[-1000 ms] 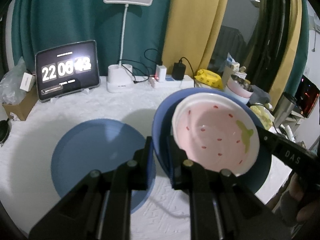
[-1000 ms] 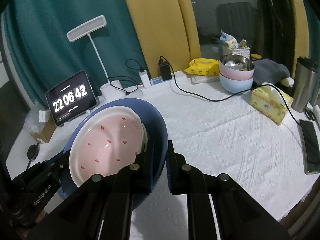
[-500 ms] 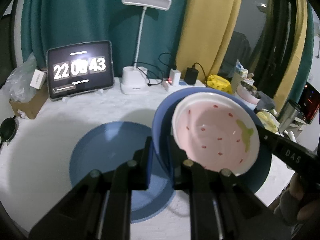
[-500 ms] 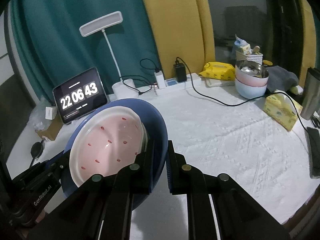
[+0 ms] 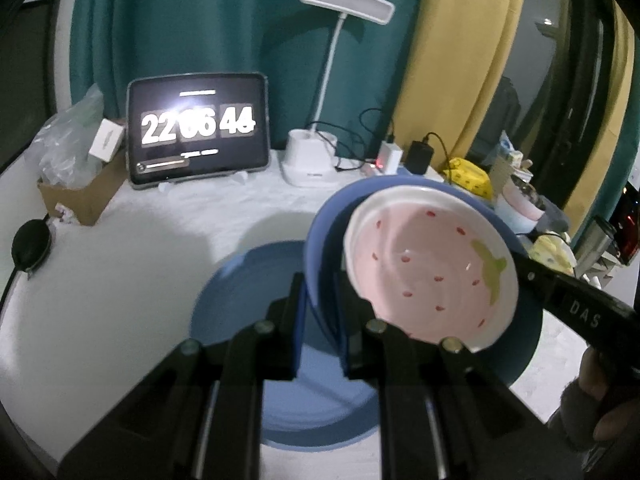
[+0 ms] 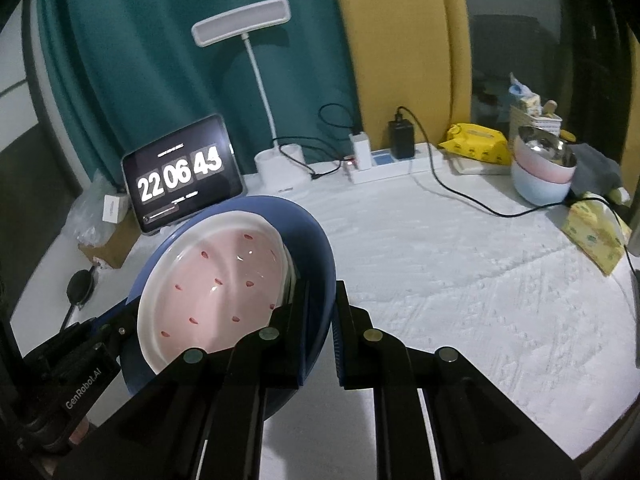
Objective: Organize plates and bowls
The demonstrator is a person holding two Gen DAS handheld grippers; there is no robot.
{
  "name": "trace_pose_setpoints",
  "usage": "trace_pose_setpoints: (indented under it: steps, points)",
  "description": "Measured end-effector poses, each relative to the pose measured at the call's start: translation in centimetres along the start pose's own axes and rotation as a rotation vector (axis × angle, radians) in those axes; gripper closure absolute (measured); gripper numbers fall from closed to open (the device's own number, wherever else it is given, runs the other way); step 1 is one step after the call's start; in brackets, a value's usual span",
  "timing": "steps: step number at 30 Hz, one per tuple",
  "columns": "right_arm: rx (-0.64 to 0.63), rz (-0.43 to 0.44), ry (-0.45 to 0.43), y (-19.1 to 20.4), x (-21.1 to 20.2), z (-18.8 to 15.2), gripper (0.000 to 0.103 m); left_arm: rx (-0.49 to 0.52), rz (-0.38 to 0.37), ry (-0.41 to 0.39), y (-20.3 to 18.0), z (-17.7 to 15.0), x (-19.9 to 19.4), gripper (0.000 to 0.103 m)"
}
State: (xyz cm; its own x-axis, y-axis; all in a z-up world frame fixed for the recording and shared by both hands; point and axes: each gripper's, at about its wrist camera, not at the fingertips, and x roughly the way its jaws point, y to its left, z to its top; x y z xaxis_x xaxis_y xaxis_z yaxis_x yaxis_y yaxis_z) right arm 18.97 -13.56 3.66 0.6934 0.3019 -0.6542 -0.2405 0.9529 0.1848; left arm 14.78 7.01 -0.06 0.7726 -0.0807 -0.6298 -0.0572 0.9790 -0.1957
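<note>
A blue plate (image 5: 320,240) carries a pink strawberry-pattern bowl (image 5: 432,272) and hangs in the air. My left gripper (image 5: 322,308) is shut on the plate's left rim. My right gripper (image 6: 318,320) is shut on the opposite rim of the plate (image 6: 316,248), with the bowl (image 6: 216,284) inside. A second blue plate (image 5: 248,300) lies flat on the white cloth, below and partly under the held one.
A tablet clock (image 5: 198,128), a white desk lamp (image 5: 308,160), a power strip (image 6: 392,164) and cables stand along the back. Stacked bowls (image 6: 542,172), a yellow tissue box (image 6: 592,236) and wipes (image 6: 476,140) sit at the right. A cardboard box (image 5: 80,196) is at the left.
Both grippers have carried the plate and bowl leftward and a little higher, so they now hang over the flat blue plate's right part. Grips are unchanged.
</note>
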Motion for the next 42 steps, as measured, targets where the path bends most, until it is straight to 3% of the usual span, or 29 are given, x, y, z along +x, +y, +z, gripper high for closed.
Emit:
trace_pose_setpoints:
  steps: [17, 42]
  points:
    - [-0.027, 0.038, 0.078, 3.7, 5.0, -0.5, 0.09, -0.041, 0.051, 0.046, 4.8, -0.1, 1.9, 0.09]
    - [-0.01, 0.044, 0.087, 3.1, 5.9, -0.7, 0.087, 0.0, 0.082, -0.002, 4.7, -0.2, 2.1, 0.086]
